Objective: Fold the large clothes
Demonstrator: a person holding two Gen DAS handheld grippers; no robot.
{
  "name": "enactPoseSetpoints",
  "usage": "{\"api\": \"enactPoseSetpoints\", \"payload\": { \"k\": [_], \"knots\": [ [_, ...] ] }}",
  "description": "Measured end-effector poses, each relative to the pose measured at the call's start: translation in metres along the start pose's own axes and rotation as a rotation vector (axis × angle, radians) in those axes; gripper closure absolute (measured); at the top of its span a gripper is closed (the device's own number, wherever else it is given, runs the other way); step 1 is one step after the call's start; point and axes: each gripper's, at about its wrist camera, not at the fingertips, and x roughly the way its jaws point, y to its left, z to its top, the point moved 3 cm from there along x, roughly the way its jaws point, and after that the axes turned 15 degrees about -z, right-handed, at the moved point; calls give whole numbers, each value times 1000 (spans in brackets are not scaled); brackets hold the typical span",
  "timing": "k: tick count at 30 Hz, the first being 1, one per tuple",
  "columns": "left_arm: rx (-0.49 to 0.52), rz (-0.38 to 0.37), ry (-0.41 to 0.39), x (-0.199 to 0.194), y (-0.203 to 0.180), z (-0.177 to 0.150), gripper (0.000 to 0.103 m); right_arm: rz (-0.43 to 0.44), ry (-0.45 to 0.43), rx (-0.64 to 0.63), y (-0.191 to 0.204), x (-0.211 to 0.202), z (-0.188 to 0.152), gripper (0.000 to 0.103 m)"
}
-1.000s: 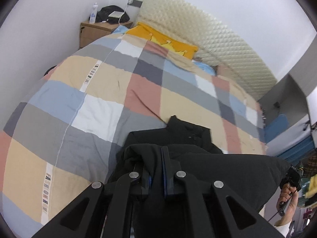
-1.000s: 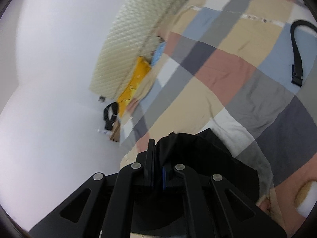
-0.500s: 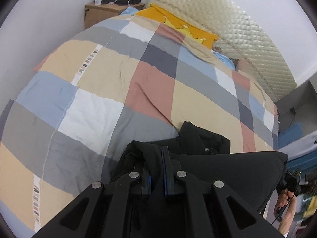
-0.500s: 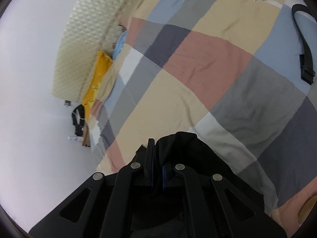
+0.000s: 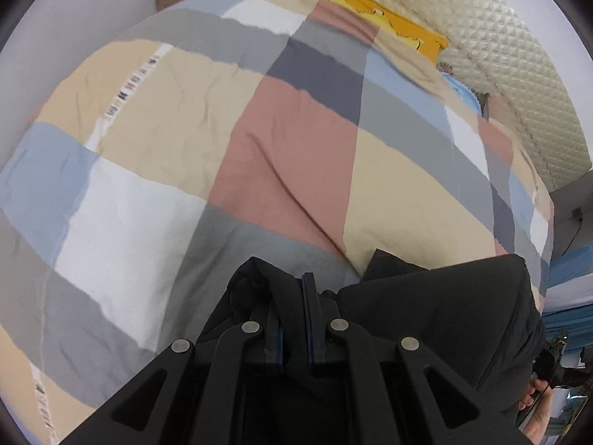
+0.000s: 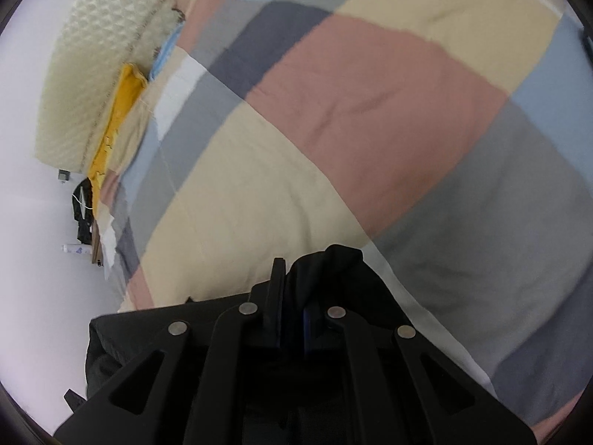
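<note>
Grippers clench black garment (image 5: 437, 307) above the checked quilt (image 5: 185, 141): left gripper (image 5: 294, 289), right gripper (image 6: 292, 278). Garment's lower part is cut off. Only the left view shows a hand (image 5: 533, 408).

Bed (image 5: 519, 74) w/ patchwork duvet (image 5: 281, 155); yellow pillow (image 5: 370, 11) at headboard; black garment (image 5: 444, 315) on duvet.
</note>
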Motion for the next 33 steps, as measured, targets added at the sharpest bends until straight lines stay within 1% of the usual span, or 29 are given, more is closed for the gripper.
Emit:
{"api": "enactPoseSetpoints", "payload": {
  "k": [2, 5, 9, 10, 12, 13, 14, 15, 16, 17, 18, 19, 20, 21, 23, 24, 25, 27, 30, 32, 33],
  "knots": [
    [-4, -5, 5, 9, 3, 0, 94, 10, 18, 11, -3, 13, -2, 97],
    [-16, -20, -4, 12, 5, -2, 94, 59, 37, 48, -9, 22, -6, 97],
    [11, -30, 10, 3, 3, -8, 94, 76, 39, 48, -15, 16, -11, 95],
    [13, -58, 19, -2, 3, -12, 94, 86, 37, 46, -16, 10, -13, 92],
    [-22, -118, 16, -14, 9, -17, 90, 130, 42, 64, -20, 1, -16, 84],
    [-58, -168, 14, -24, 15, -21, 88, 162, 43, 71, -22, -6, -18, 74],
    [-81, -201, 16, -30, 19, -24, 84, 192, 41, 70, -25, -15, -19, 70],
    [-119, -245, 21, -40, 25, -28, 81, 205, 38, 63, -27, -21, -21, 63],
    [-148, -277, 26, -48, 30, -31, 80, 209, 29, 47, -29, -31, -23, 54],
    [-167, -302, 24, -58, 34, -34, 76, 207, 14, 29, -31, -42, -25, 45],
    [-172, -310, 9, -70, 37, -36, 64, 198, -11, 15, -34, -54, -27, 39],
    [-166, -305, -14, -82, 39, -38, 56, 183, -40, 5, -38, -66, -27, 32],
    [-147, -291, -56, -103, 41, -39, 42, 171, -73, -5, -42, -80, -27, 31],
    [-130, -291, -79, -116, 41, -40, 38, 163, -101, -16, -45, -93, -27, 31],
    [-79, -298, -117, -146, 38, -43, 38, 163, -140, -31, -48, -118, -29, 31],
    [-53, -288, -136, -158, 34, -45, 38, 174, -159, -33, -49, -131, -34, 31],
    [-14, -260, -173, -172, 28, -49, 38, 189, -176, -46, -46, -143, -38, 31],
    [64, -221, -229, -188, 12, -57, 38, 206, -218, -106, -31, -164, -52, 31],
    [179, -187, -255, -186, -23, -73, 38, 214, -256, -208, 0, -180, -77, 31],
    [243, -173, -255, -173, -47, -84, 38, 219, -280, -295, 27, -183, -100, 31],
    [277, -165, -252, -163, -62, -91, 38, 199, -306, -349, 41, -182, -113, 31]
  ]
}}
